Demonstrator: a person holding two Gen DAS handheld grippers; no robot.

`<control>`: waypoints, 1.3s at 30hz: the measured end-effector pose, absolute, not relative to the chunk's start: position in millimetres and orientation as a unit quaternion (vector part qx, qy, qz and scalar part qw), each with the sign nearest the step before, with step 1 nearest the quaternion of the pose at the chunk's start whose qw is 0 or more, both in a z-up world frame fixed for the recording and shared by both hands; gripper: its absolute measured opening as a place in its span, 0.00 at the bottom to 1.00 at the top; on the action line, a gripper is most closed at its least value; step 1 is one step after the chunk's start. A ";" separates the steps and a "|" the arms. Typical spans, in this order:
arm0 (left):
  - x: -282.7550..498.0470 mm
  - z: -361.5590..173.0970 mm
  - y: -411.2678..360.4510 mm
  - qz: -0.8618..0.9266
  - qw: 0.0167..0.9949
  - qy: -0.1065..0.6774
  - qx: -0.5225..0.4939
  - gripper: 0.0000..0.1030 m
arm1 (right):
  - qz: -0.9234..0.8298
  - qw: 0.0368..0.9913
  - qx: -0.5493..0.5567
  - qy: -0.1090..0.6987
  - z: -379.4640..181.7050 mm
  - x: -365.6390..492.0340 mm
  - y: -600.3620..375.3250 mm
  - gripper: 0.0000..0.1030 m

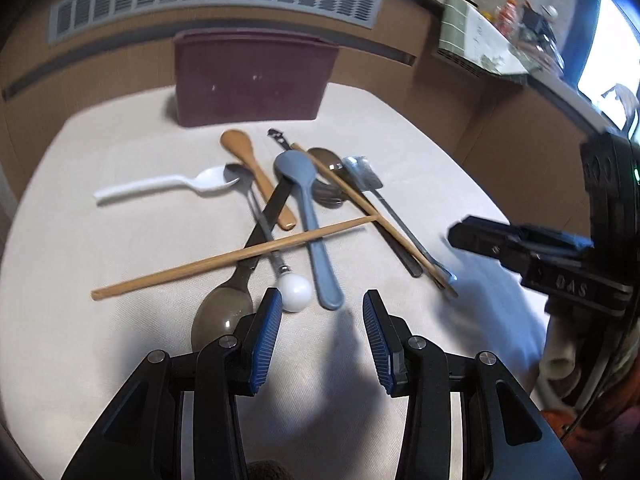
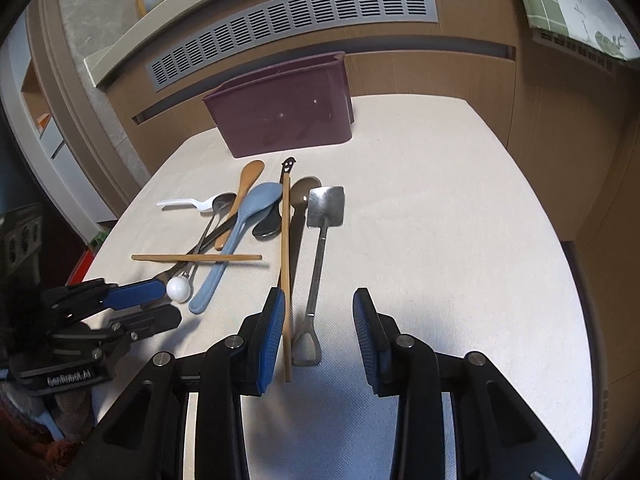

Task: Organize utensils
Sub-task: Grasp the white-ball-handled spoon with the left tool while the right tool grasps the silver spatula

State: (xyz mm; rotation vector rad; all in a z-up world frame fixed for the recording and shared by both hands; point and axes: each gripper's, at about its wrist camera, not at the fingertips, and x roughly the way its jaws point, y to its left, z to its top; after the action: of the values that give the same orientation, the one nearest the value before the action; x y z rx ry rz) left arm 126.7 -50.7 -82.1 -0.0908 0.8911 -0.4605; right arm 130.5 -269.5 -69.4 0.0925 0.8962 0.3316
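A pile of utensils lies on the white table: a blue-grey spoon [image 1: 310,216] [image 2: 240,232], two wooden chopsticks [image 1: 224,258] [image 2: 285,264], a wooden spoon [image 1: 256,172], a white plastic spoon [image 1: 168,186], a spoon with a white ball end [image 1: 295,292] [image 2: 178,289] and a metal shovel-shaped spoon [image 2: 320,248]. A maroon bin [image 1: 252,84] [image 2: 284,108] stands behind them. My left gripper [image 1: 320,320] is open, just short of the ball end and the blue-grey handle. My right gripper [image 2: 318,320] is open, with the shovel spoon's handle between its fingers.
The right gripper shows at the right edge of the left wrist view [image 1: 520,248]; the left gripper shows at the left of the right wrist view [image 2: 120,308]. A wooden wall with a grey vent [image 2: 288,20] runs behind the table. A cluttered shelf [image 1: 516,28] is at far right.
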 end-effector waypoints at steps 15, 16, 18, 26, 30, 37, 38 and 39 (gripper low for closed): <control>139.8 -89.5 -61.6 -0.147 0.887 0.438 -0.003 0.42 | 0.135 0.891 -0.009 0.433 -77.6 165.8 -262.2 0.32; 141.2 -89.5 -62.6 -0.147 0.886 0.439 -0.004 0.42 | 0.134 0.889 -0.012 0.439 -81.4 174.2 -261.4 0.32; 139.9 -89.3 -62.6 -0.145 0.887 0.438 -0.004 0.42 | 0.136 0.883 -0.013 0.449 -85.8 184.7 -259.5 0.32; 136.7 -90.8 -51.6 -0.105 0.896 0.432 -0.006 0.43 | 0.146 0.872 -0.059 0.463 -94.1 229.8 -222.7 0.35; 136.0 -90.9 -40.9 -0.124 0.895 0.428 -0.037 0.42 | 0.139 0.875 -0.078 0.456 -96.3 237.3 -208.1 0.36; 136.9 -90.6 -49.0 -0.122 0.897 0.423 -0.023 0.41 | 0.129 0.888 -0.083 0.433 -87.9 224.1 -220.8 0.28; 137.2 -90.6 -52.3 -0.118 0.898 0.423 -0.014 0.41 | 0.125 0.892 -0.084 0.426 -83.9 219.3 -225.4 0.28; 137.9 -91.7 -56.9 -0.108 0.899 0.424 0.002 0.40 | 0.123 0.894 -0.083 0.422 -80.8 215.6 -229.9 0.28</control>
State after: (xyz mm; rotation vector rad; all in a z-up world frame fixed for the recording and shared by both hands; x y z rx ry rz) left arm 137.9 -56.9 -91.7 0.0048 0.8781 -0.2240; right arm 215.6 -229.9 -80.8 -0.1722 0.8757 0.2553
